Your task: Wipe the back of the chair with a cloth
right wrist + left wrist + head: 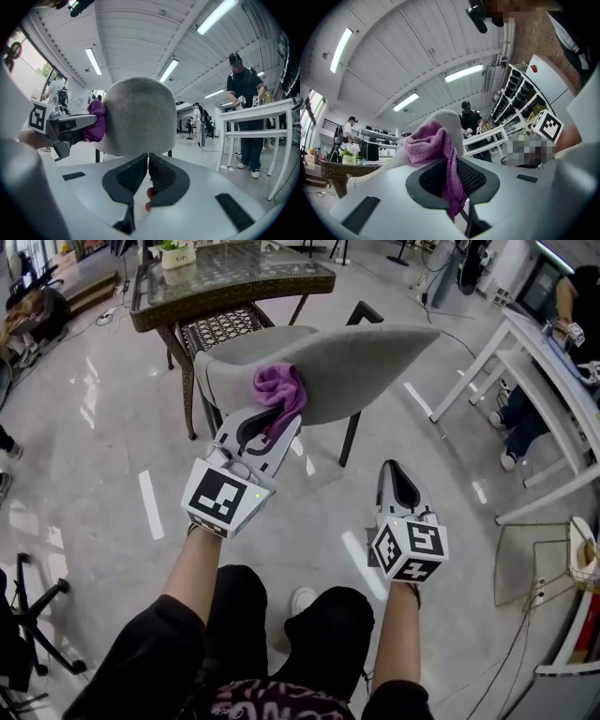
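A grey upholstered chair (328, 362) stands ahead of me, its curved back (140, 117) turned my way. My left gripper (278, 423) is shut on a purple cloth (279, 390) and presses it against the left part of the chair back. In the left gripper view the cloth (440, 154) bunches over the jaws and hangs down between them, with the chair back (450, 122) just behind it. My right gripper (400, 480) hangs lower, to the right and short of the chair, its jaws closed with nothing between them. From the right gripper view the left gripper (70, 124) shows with the cloth (96, 122).
A wicker table with a glass top (230, 277) stands behind the chair. A white table (539, 362) with a seated person (562, 334) is at the right. A wire rack (553, 568) sits low right; a black stand (33, 615) low left. Glossy tiled floor (112, 427) all round.
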Demonstrator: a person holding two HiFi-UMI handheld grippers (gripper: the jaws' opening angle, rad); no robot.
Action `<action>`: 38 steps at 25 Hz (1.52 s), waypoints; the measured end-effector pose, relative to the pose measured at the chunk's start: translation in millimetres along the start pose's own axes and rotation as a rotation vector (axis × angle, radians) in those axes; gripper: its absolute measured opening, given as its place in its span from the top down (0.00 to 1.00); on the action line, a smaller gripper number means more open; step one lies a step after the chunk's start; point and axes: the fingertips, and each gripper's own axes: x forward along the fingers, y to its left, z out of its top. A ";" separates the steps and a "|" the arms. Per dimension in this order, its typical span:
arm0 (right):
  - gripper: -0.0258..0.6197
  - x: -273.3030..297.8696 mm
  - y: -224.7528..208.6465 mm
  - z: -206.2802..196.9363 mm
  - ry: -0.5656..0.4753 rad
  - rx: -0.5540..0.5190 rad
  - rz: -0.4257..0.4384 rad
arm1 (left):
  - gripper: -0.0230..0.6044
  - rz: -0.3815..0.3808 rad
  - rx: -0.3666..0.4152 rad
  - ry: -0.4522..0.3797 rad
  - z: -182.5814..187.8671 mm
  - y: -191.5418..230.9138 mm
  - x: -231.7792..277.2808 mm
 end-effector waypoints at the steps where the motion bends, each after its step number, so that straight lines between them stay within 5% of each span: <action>1: 0.91 -3.4 -2.3 -0.9 0.003 -0.002 -0.007 | 0.85 -0.029 0.019 0.000 0.1 -8.8 5.8; 5: 0.91 -13.0 -9.8 -5.1 0.015 -0.014 -0.027 | 0.85 -0.106 0.000 -0.022 2.2 -32.9 11.8; 9: 0.91 -14.6 -4.6 -6.6 0.017 -0.027 -0.022 | 0.85 -0.072 -0.069 -0.030 0.3 -22.4 -14.4; 18: 0.91 9.9 32.3 -14.5 0.020 -0.043 0.048 | 0.85 0.243 -0.062 0.009 -23.2 87.1 -121.5; 23: 0.91 31.3 40.1 -24.7 0.034 -0.048 0.069 | 0.85 0.355 -0.040 0.103 -62.9 140.0 -134.8; 29: 0.91 34.3 20.1 -40.3 0.058 -0.046 0.036 | 0.85 0.276 -0.050 0.091 -81.6 119.3 -88.3; 38: 0.91 5.5 -17.5 -47.3 0.071 -0.044 -0.036 | 0.85 0.089 -0.050 0.009 -53.4 40.9 -29.7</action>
